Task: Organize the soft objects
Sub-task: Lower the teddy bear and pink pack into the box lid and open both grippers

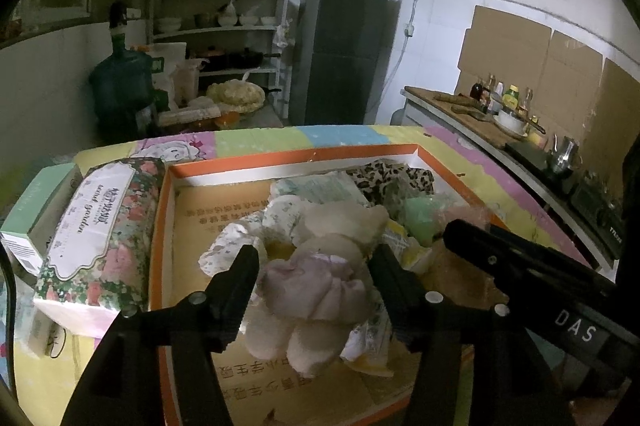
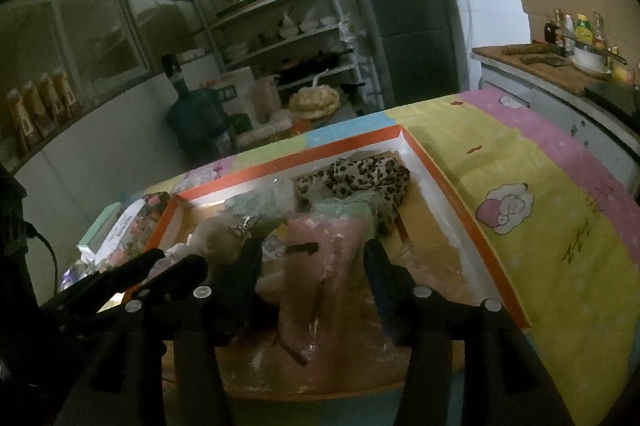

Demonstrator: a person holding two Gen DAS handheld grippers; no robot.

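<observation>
Left gripper (image 1: 314, 266) straddles crumpled pale-pink cloth (image 1: 316, 290).

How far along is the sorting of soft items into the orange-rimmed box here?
Done: the leopard-print cloth, a green packet and other soft pieces already lie inside the box. In hand: nothing gripped; the left gripper stands open around a pale lilac cloth bundle, the right gripper open around a pink wrapped packet. Left: the floral tissue pack sits outside the box.
</observation>
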